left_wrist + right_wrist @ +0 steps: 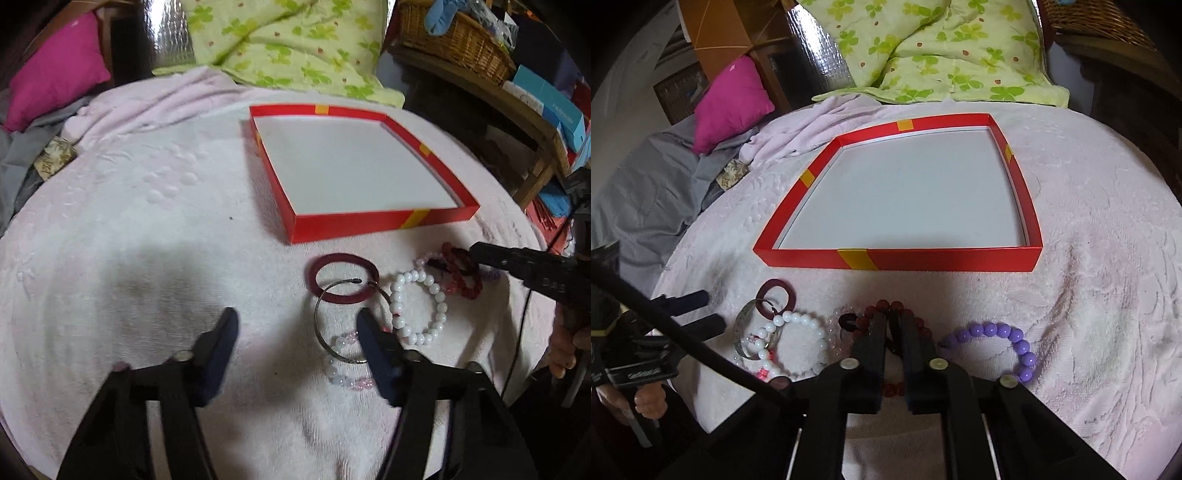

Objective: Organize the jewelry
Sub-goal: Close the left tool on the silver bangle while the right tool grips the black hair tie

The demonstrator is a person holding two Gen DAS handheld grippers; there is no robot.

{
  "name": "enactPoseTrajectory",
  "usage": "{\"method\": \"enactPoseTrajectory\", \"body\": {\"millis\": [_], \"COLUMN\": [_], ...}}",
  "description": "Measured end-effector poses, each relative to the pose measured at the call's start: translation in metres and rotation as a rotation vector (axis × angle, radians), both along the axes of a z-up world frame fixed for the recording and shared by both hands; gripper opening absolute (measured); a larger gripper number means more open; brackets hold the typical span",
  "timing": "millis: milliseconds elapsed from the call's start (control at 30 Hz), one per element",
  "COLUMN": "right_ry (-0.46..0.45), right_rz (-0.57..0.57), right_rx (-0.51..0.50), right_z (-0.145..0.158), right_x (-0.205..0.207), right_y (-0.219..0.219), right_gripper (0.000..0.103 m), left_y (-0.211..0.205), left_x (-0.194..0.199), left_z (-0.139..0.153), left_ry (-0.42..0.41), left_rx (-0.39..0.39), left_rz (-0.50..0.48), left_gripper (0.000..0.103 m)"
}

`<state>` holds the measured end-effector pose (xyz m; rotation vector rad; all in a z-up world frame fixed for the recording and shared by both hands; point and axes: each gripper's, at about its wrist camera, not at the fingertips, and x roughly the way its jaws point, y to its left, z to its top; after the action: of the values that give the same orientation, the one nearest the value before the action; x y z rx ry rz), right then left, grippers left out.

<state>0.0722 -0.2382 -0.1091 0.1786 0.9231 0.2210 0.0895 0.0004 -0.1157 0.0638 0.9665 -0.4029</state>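
A shallow red box (369, 223) (923, 258) with a white floor lies on the pale pink blanket. In front of it lie a maroon bangle (332, 258), a silver bangle (317, 314), a white bead bracelet (439, 306) (809, 317), a purple bead bracelet (997, 328) and a pale pink bead bracelet (336, 369). My left gripper (297, 317) (701, 310) is open low over the blanket, its right finger inside the silver bangle, pads pressing nothing. My right gripper (892, 317) (474, 254) is shut on the dark red bead bracelet (925, 328) (469, 284).
A green patterned quilt (942, 55) lies behind the box, with a magenta cushion (731, 103) and grey cloth at the far left. A wicker basket (454, 40) and blue boxes (550, 99) sit on a wooden shelf at the right. A black cable (683, 339) crosses the lower left.
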Motion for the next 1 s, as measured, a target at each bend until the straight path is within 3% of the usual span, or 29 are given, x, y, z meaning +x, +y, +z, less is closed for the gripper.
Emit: {"method": "enactPoseTrajectory", "body": {"millis": [100, 367, 500, 633, 667, 733, 800, 867, 933, 1000], "right_ry": [-0.014, -0.035, -0.048, -0.038, -0.040, -0.059, -0.063, -0.067, -0.040, 0.004], "right_rz": [-0.002, -0.046, -0.065, -0.077, -0.075, -0.075, -0.081, -0.060, -0.032, -0.018], "right_rx": [0.019, 0.150, 0.209, 0.188, 0.184, 0.154, 0.134, 0.118, 0.061, 0.022], "right_z": [0.004, 0.012, 0.016, 0.015, 0.015, 0.017, 0.016, 0.013, 0.006, -0.004], "right_x": [-0.004, -0.011, -0.014, -0.013, -0.012, -0.011, -0.010, -0.007, -0.002, 0.004], "right_y": [-0.004, -0.026, -0.033, -0.031, -0.031, -0.028, -0.026, -0.020, -0.011, -0.005], "right_gripper": [0.006, 0.006, 0.006, 0.008, 0.011, 0.030, 0.060, 0.059, 0.034, 0.022], "left_y": [-0.005, -0.008, -0.005, -0.002, -0.001, 0.001, 0.002, 0.003, 0.004, 0.006], "left_x": [0.006, 0.018, 0.016, 0.010, 0.009, 0.008, 0.007, 0.006, 0.005, 0.003], "left_z": [-0.007, -0.018, -0.017, -0.010, -0.008, -0.006, -0.005, -0.004, -0.003, -0.002], "left_ry": [0.017, 0.038, 0.032, 0.007, 0.003, -0.003, -0.005, -0.009, -0.013, -0.016], "left_rx": [0.013, 0.006, -0.010, -0.037, -0.048, -0.055, -0.062, -0.064, -0.071, -0.078], "left_rz": [-0.015, -0.018, -0.023, -0.039, -0.040, -0.045, -0.045, -0.044, -0.044, -0.043], "left_gripper": [0.054, 0.011, 0.006, 0.006, 0.006, 0.006, 0.005, 0.005, 0.005, 0.005]}}
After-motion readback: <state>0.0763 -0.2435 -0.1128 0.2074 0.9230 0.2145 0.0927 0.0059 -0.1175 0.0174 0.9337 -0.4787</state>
